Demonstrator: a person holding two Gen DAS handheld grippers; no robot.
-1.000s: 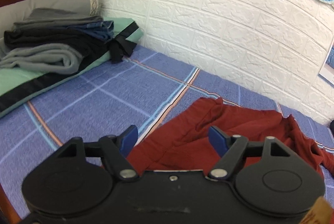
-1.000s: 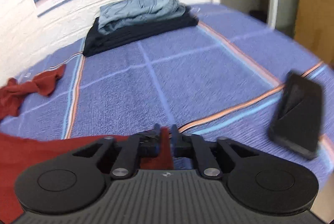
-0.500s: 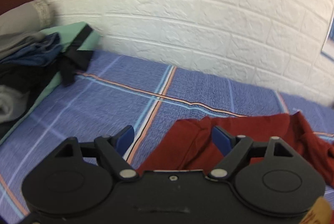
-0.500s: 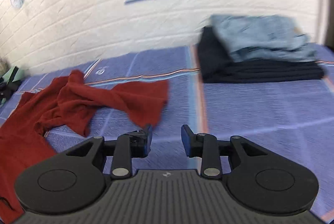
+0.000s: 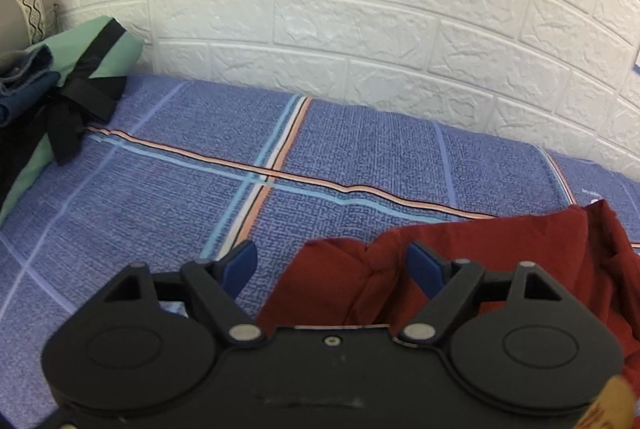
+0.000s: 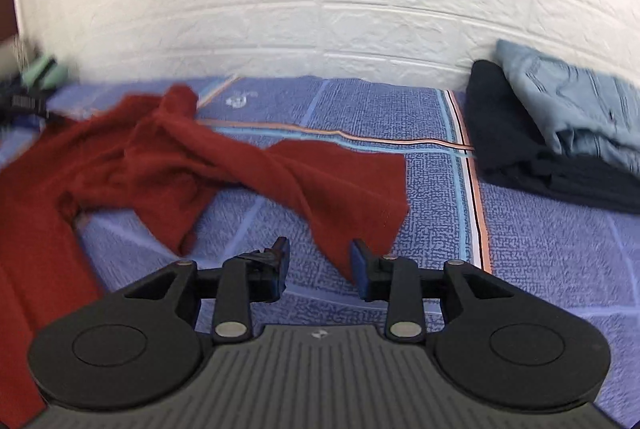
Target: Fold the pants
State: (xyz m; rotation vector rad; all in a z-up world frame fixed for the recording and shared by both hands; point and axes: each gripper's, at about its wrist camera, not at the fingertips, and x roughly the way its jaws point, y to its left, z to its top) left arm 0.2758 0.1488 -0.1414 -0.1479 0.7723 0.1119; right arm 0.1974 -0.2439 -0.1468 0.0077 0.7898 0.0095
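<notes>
Fingers on both grippers spread wide, holding nothing: left gripper (image 5: 332, 265) over the near waist end, right gripper (image 6: 320, 265) beside a leg hem. Pants (image 6: 168, 165) lie rumpled on the bed (image 6: 540, 249), legs splayed. Judged: no fold made; straightening and all folds remain.

Blue plaid bed (image 6: 540, 249) under red pants (image 6: 240, 165), folded clothes (image 6: 560, 133).

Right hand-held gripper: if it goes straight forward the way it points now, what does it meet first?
Probably the hem end of the crumpled dark red fabric pants, lying just ahead of the open right hand-held gripper on the blue plaid bedsheet. Depth is uncertain.
</notes>
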